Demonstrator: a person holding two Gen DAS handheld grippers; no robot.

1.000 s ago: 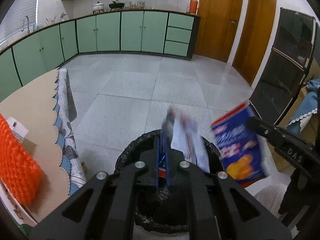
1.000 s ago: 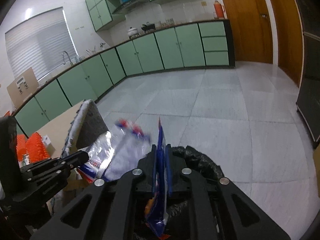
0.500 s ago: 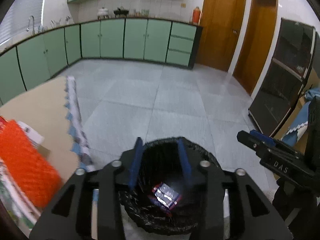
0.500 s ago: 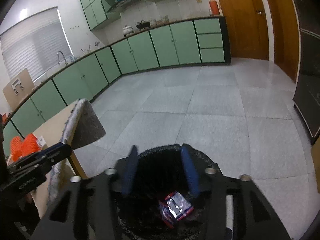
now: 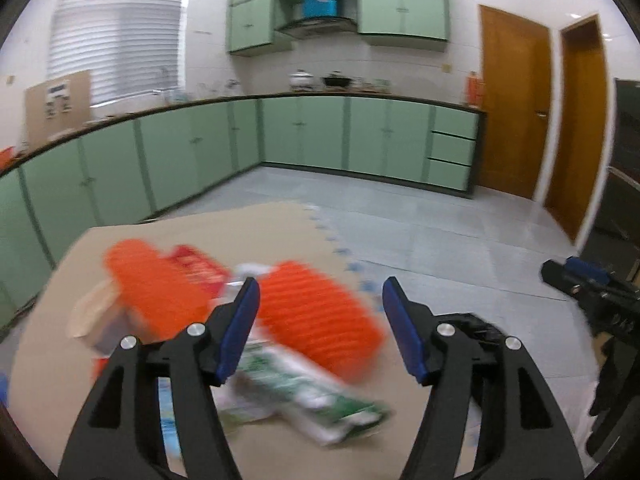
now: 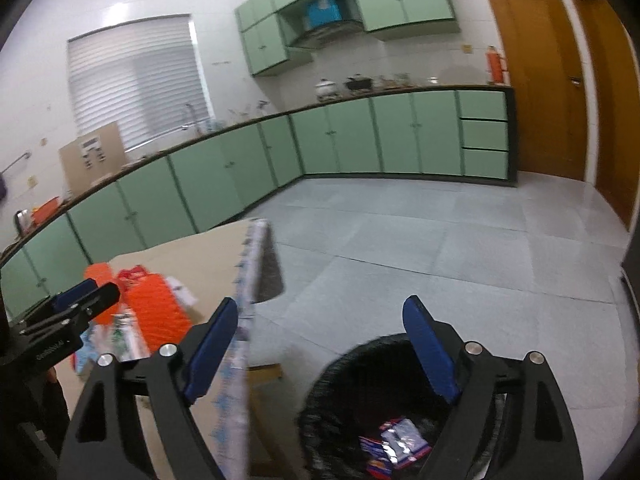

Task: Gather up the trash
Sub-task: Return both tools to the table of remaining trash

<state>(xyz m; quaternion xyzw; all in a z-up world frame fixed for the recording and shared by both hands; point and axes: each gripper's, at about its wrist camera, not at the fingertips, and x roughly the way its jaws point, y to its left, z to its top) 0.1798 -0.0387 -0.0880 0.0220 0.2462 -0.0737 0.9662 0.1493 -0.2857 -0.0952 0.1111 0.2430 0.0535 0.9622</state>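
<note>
My left gripper (image 5: 320,332) is open and empty above the tan table (image 5: 240,228). Under it lie two orange ridged packs (image 5: 320,320), a green-and-white wrapper (image 5: 304,392) and a red packet (image 5: 196,268), all blurred. My right gripper (image 6: 320,356) is open and empty above the black-lined trash bin (image 6: 340,412), off the table's right side. Silver, red and blue wrappers (image 6: 396,444) lie inside the bin. The left gripper (image 6: 80,304) shows in the right wrist view over the table trash; the right gripper (image 5: 588,280) shows in the left wrist view.
The table's patterned cloth edge (image 6: 244,320) hangs between table and bin. Green kitchen cabinets (image 5: 320,136) line the far walls, wooden doors (image 5: 516,100) stand at the right. Grey tiled floor (image 6: 440,240) lies beyond the bin.
Both grippers opened and dropped their wrappers into the bin. The left gripper then swung left from the bin to over the table trash. The right gripper stays above the bin.
</note>
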